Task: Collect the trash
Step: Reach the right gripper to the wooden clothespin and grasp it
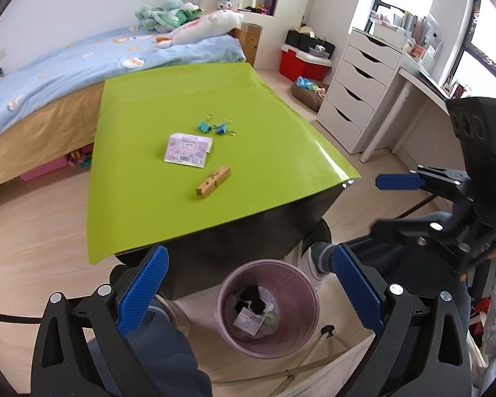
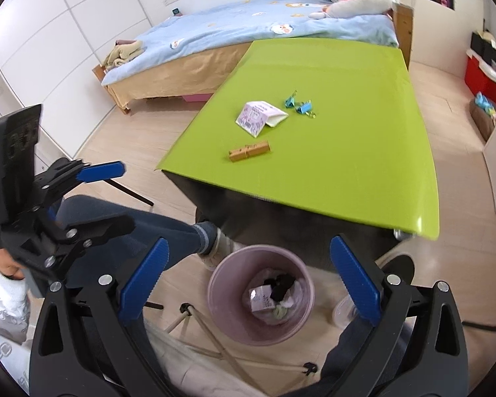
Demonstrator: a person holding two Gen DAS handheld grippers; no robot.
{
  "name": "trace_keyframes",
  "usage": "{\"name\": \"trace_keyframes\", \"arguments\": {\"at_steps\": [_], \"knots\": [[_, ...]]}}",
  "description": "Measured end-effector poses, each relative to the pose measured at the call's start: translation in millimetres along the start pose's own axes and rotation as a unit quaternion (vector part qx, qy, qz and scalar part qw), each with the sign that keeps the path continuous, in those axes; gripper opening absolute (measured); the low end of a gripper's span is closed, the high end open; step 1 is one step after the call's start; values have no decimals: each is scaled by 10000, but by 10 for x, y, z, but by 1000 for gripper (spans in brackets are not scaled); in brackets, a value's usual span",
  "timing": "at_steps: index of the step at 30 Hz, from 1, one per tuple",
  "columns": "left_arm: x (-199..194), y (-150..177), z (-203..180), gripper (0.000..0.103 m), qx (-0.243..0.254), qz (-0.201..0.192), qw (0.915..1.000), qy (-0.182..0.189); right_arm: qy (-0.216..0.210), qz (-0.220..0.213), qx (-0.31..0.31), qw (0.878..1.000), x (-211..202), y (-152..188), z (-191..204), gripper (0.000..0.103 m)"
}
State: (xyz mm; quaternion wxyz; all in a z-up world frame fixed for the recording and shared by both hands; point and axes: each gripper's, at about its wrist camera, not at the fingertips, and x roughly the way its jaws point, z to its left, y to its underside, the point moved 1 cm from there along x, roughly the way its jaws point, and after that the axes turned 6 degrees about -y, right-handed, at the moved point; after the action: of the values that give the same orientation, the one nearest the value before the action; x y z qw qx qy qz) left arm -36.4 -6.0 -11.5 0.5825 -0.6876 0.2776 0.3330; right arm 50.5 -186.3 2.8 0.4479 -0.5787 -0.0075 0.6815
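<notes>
Hovering over the pink bin (image 1: 268, 307) at lower centre, both my left gripper (image 1: 248, 294) and right gripper (image 2: 248, 284) gaped empty; the wooden block (image 1: 213, 181), mid-frame on the green table (image 1: 148, 215), looked light, stiff, best pinched across its narrow sides.

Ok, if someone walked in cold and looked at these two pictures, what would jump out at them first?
Probably the bright green table, bare except for two blue binder clips, a small purple packet and a tan wooden piece near its middle. Next, the pink trash bin on the floor by the table's near edge, already holding scraps. The left gripper and the right gripper both hang open above the bin, holding nothing.
</notes>
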Motion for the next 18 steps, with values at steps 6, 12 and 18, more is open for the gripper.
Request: {"name": "trace_keyframes", "arguments": {"at_steps": [6,12,18], "knots": [[-34,-24,128,95,-128,-53,9999,-55,195,221,-318,9991,292,-397,20,97],[-58,-26,223,95,-235,-104,9996,-93,350,568,-630,9958,714,-738,88,97],[-73,-8,276,95,-303,-111,9994,-78,459,998,-831,9905,1176,-931,135,97]]}}
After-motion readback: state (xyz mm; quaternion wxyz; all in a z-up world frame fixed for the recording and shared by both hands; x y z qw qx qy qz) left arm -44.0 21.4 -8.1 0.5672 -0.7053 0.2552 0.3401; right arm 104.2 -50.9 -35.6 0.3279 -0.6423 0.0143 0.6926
